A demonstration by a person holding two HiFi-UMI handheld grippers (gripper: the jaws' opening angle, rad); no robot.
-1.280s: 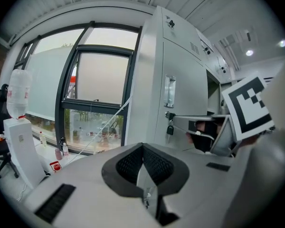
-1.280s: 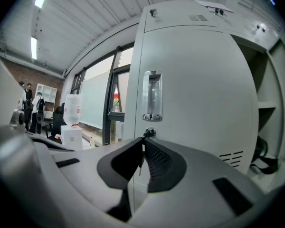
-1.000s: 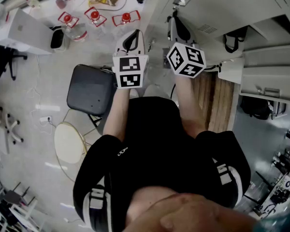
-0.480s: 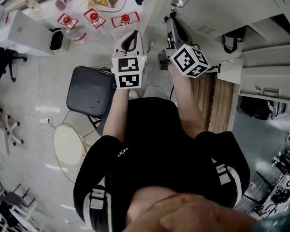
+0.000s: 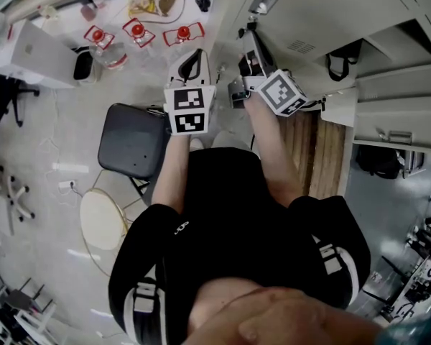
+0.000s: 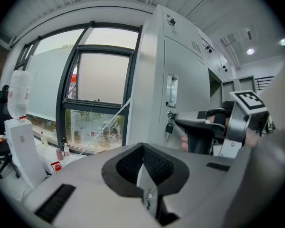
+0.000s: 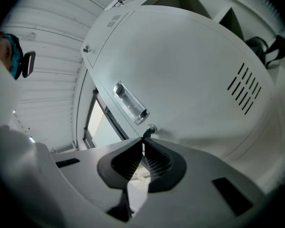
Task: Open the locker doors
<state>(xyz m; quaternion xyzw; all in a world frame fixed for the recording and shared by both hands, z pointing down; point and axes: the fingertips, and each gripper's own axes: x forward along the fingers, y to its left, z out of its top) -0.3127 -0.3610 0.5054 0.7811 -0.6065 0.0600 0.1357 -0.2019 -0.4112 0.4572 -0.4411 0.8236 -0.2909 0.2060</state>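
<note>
The right hand-held gripper is clenched on the key, which sits in the lock of the grey locker door just under its handle. The left hand-held gripper hangs beside it, jaws pressed together, holding nothing.

Right hand-held gripper at locker door, seemingly touching.
</note>
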